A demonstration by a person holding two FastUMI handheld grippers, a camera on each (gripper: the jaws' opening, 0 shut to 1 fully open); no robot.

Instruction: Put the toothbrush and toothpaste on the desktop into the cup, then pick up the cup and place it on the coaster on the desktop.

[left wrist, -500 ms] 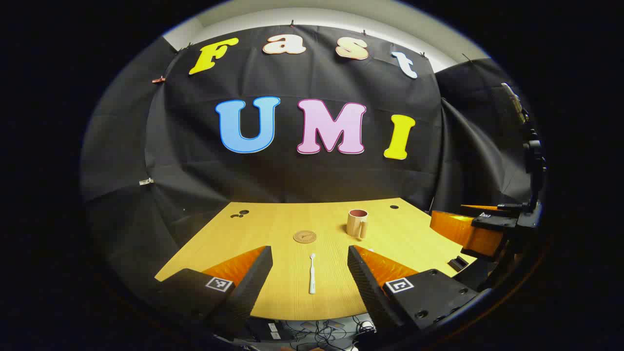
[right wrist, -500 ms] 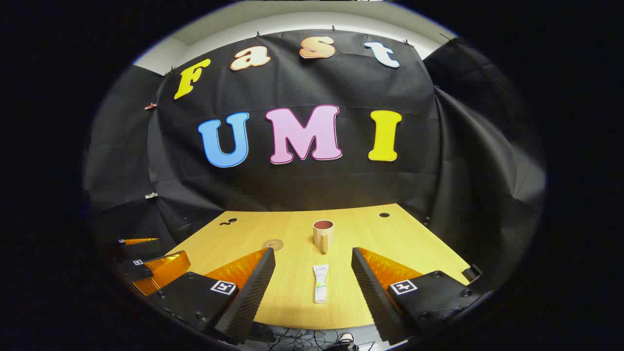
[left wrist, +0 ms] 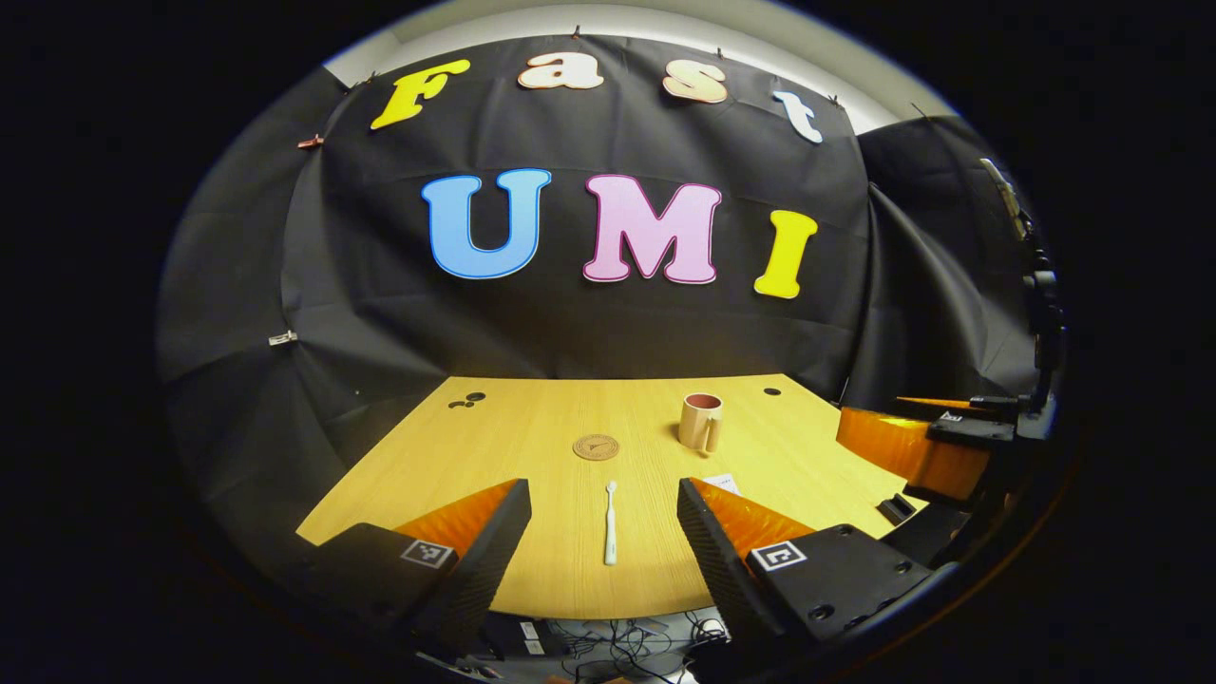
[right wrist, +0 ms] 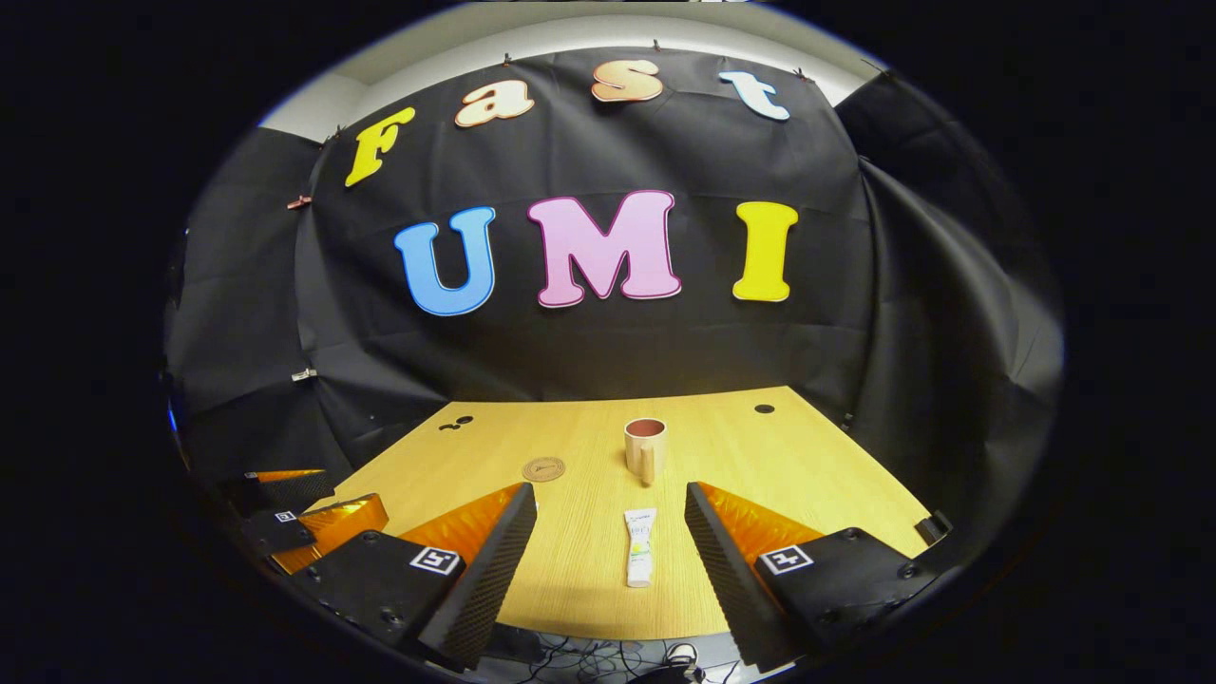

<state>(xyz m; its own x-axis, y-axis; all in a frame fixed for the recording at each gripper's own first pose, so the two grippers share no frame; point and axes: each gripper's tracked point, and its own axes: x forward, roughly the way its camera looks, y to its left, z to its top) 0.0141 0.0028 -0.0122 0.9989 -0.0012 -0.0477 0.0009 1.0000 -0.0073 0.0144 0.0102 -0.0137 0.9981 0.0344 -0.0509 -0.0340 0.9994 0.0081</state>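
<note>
Jaws of left gripper [left wrist: 603,532] and right gripper [right wrist: 611,537] stand apart, empty. White slim toothbrush [left wrist: 610,523], white toothpaste tube [right wrist: 640,560], beige handled cup [right wrist: 645,448] and round cork coaster [left wrist: 596,446] rest separately on yellow wooden desktop [right wrist: 807,475].

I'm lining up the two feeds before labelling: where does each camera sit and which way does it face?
Left gripper view: rides the left claw, facing the toothbrush across the desktop; its own open fingers show, the other claw at right.
Right gripper view: rides the right claw, facing the toothpaste and the cup; its own open fingers show.
Shared: cup, coaster, desktop.
</note>
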